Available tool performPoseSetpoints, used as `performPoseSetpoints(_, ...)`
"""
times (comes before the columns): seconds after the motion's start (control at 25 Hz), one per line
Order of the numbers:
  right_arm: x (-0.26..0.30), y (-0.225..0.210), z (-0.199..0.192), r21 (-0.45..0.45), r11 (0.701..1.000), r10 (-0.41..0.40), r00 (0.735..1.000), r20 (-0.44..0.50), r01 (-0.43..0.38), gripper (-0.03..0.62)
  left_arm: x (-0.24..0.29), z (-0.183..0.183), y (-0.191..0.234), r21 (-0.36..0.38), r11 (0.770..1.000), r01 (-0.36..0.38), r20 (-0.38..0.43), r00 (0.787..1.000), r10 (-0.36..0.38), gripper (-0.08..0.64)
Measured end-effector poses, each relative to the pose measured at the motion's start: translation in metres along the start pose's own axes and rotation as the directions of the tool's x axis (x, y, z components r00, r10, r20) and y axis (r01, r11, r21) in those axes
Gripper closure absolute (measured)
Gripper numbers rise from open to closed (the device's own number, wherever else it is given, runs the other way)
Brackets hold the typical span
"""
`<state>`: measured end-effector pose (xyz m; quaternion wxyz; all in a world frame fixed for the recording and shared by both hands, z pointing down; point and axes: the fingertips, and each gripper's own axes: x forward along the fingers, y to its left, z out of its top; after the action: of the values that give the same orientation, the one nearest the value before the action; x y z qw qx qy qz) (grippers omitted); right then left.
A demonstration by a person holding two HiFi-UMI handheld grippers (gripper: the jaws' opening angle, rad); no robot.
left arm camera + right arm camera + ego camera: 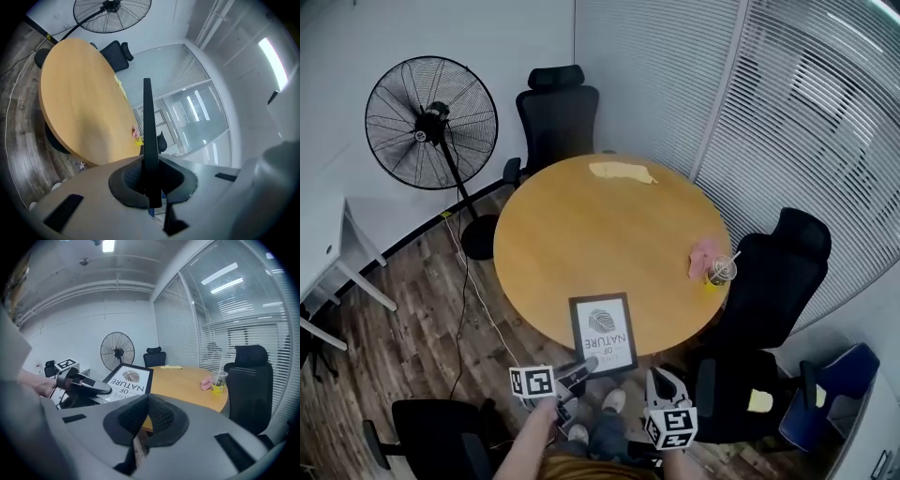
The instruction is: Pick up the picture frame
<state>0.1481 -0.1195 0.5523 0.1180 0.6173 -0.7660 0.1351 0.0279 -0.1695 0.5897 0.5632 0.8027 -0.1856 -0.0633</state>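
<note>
The picture frame [603, 335], black-edged with a white print, hangs tilted over the near edge of the round wooden table [581, 234]. My left gripper [574, 373] is shut on its lower left corner. In the left gripper view the frame [147, 122] shows edge-on as a thin dark bar clamped between the pads of the left gripper [150, 180]. My right gripper [661, 384] hovers just right of the frame and apart from it, jaws shut on nothing. From the right gripper [148, 404] view, the frame [126, 380] stands raised, with the left gripper [86, 386] on it.
A pink cloth [705, 255] and a cup with a straw [720, 272] sit at the table's right edge, a yellow cloth [622, 172] at the far side. Black office chairs [558, 112] ring the table. A standing fan [431, 122] is at the far left.
</note>
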Motion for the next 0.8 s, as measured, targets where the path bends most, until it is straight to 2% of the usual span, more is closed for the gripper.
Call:
performPoseSetpoints(0.32,-0.021,0.010,0.012,0.000,1.000,-0.024,0.998,0.057,0.024,0.580,-0.013,-0.004,-0.026,0.034,0.999,0.033,0.009,0.999,-0.033,0.514)
performPoseSetpoints(0.8,-0.030,0.019,0.021,-0.008,0.999,-0.043,0.993,0.107,0.044,0.580,-0.027,0.000,-0.049,0.032,0.997,0.068,0.031,0.997,-0.069,0.514)
